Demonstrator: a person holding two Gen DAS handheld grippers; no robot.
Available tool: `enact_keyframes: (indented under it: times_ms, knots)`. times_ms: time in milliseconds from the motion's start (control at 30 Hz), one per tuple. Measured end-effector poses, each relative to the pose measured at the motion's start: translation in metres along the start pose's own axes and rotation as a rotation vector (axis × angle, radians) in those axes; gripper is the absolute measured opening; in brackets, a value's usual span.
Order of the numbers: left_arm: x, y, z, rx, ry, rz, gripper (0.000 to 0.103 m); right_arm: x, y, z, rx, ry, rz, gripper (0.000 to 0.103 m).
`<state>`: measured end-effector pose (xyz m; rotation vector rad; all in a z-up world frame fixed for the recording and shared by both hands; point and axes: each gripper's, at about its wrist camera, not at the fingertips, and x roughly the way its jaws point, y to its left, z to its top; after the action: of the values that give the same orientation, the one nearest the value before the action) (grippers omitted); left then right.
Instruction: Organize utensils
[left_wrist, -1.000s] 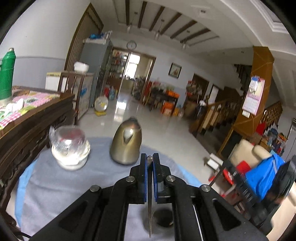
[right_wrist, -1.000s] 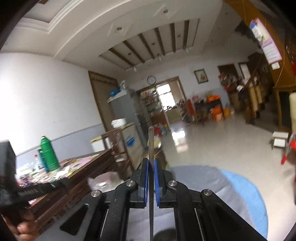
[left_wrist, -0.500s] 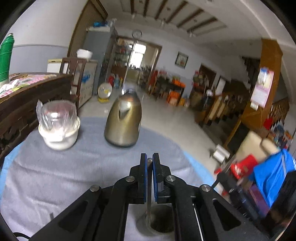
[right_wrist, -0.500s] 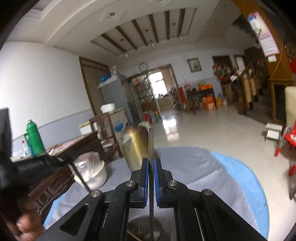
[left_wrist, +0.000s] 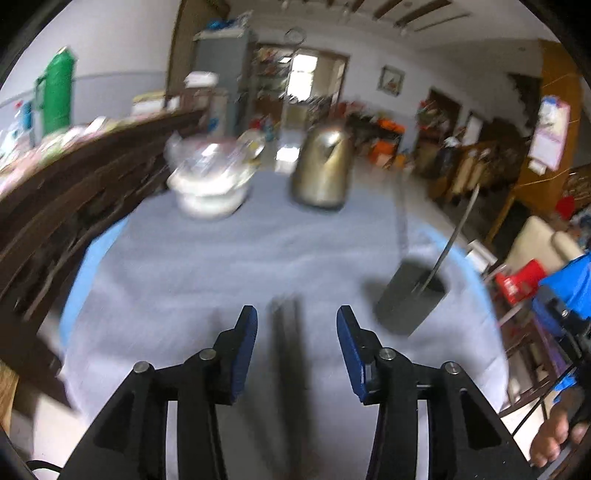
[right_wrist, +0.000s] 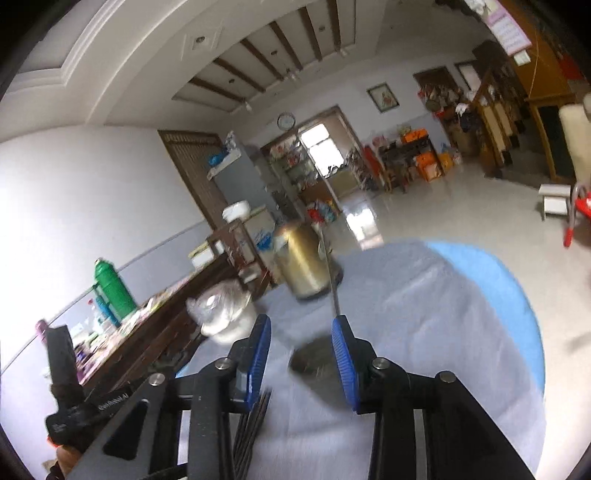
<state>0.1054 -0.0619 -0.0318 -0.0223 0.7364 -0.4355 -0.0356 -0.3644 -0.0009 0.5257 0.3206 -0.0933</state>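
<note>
Both jaws opening w/ nothing pinched — left gripper hovers over blurred dark sticks, prob. chopsticks, so I'd center them, close low, then drop them into the grey holder at 2 o'clock beside its metal utensil; right gripper empty.

Matt grey cloth over the table, faintly creased, with a smooth blue underlayer showing at the rim. Brushed golden metal on the kettle, softly gleaming. Crinkled clear plastic film over the white glossy bowl. Dull dark holder at right, thin shiny metal utensil inside. Dark carved wood sideboard at left. Ribbed blue pads, matt black plastic behind.
</note>
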Motion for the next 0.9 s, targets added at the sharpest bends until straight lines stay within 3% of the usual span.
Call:
enact_keyframes:
  times_ms: [100, 300, 633, 900]
  knots:
    - [0.001, 0.026, -0.033, -0.047, 0.080, 0.077, 0.046, 0.011, 0.012, -0.027, -0.032, 0.107, 0.002, 0.038]
    - [0.002, 0.067, -0.076, -0.126, 0.165, 0.118, 0.046, 0.039, 0.042, -0.068, -0.053, 0.243, 0.050, 0.038]
    - [0.016, 0.089, -0.086, -0.186, 0.207, 0.101, 0.046, 0.085, 0.059, -0.105, -0.067, 0.398, 0.052, 0.038]
    - [0.047, 0.095, -0.055, -0.209, 0.257, 0.022, 0.047, 0.172, 0.065, -0.112, -0.065, 0.543, -0.002, 0.036]
